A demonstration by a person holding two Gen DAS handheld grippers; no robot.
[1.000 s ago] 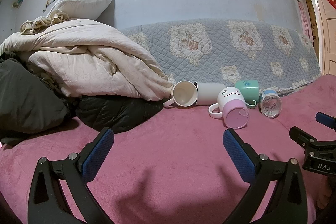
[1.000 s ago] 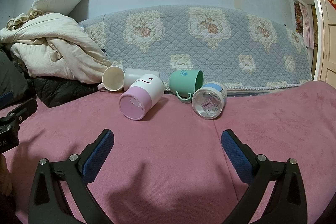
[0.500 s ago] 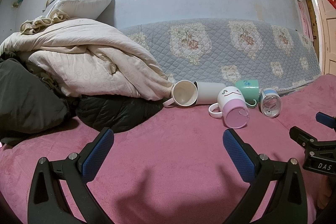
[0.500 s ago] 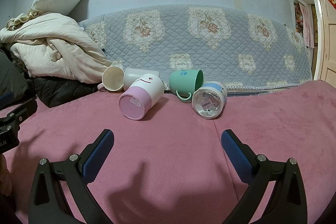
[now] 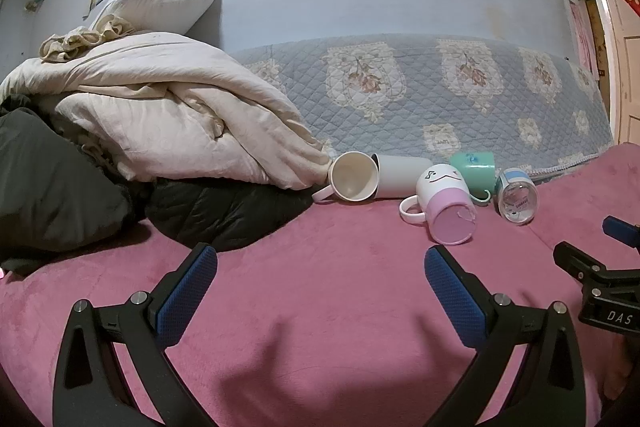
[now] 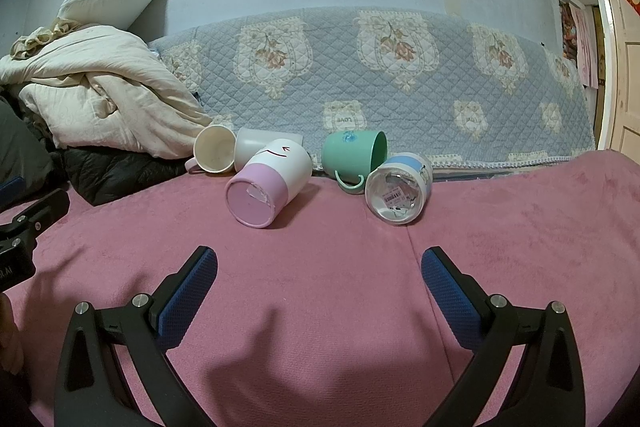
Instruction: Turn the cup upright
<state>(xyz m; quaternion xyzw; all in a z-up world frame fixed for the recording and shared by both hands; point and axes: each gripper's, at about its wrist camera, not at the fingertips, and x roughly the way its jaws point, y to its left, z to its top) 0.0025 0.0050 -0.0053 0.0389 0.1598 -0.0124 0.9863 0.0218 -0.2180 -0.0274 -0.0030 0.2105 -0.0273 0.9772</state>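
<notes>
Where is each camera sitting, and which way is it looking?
Left wrist: sits on the left gripper, low over the pink blanket, facing the tipped cups by the quilted backrest; its own open blue-padded fingers show, plus the right gripper at the right edge.
Right wrist: sits on the right gripper, further right, facing the same cups; its own open fingers show, with the left gripper at the left edge.
Shared: pink-and-white mug, green cup, white mug, beige bedding.
</notes>
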